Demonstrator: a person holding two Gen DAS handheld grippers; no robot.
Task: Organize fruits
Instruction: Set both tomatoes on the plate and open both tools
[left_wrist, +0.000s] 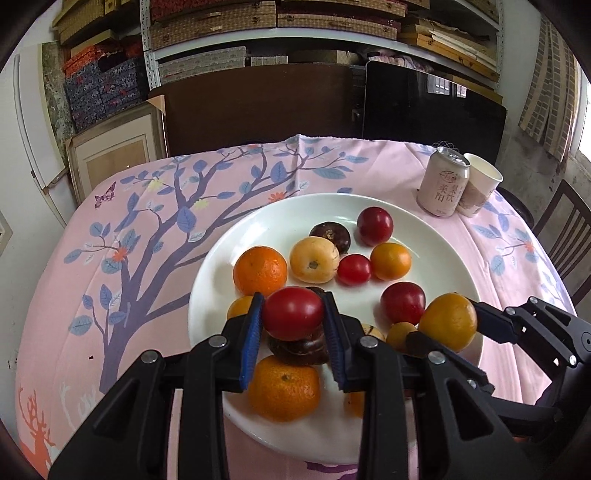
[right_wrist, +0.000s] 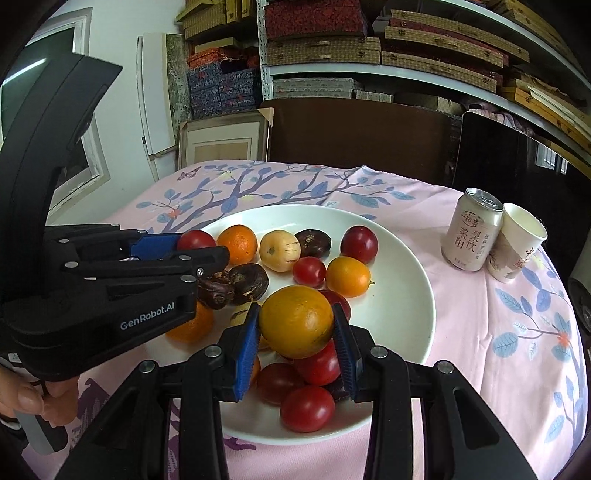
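A white plate (left_wrist: 258, 229) on the pink tablecloth holds several fruits: oranges, red tomatoes, yellow fruits and dark brown ones. My left gripper (left_wrist: 293, 319) is shut on a red tomato (left_wrist: 293, 318) and holds it above the plate's near left side; it also shows in the right wrist view (right_wrist: 195, 240). My right gripper (right_wrist: 296, 326) is shut on a yellow-orange fruit (right_wrist: 296, 322) above the plate's (right_wrist: 402, 258) near part. That fruit shows in the left wrist view (left_wrist: 448, 321) at the plate's right edge.
A pink drink can (left_wrist: 443, 181) and a paper cup (left_wrist: 480, 188) stand at the table's far right; they also show in the right wrist view, can (right_wrist: 472, 234) and cup (right_wrist: 517, 243). Dark boards and stacked shelves stand behind the table. A chair (left_wrist: 569, 229) is at the right.
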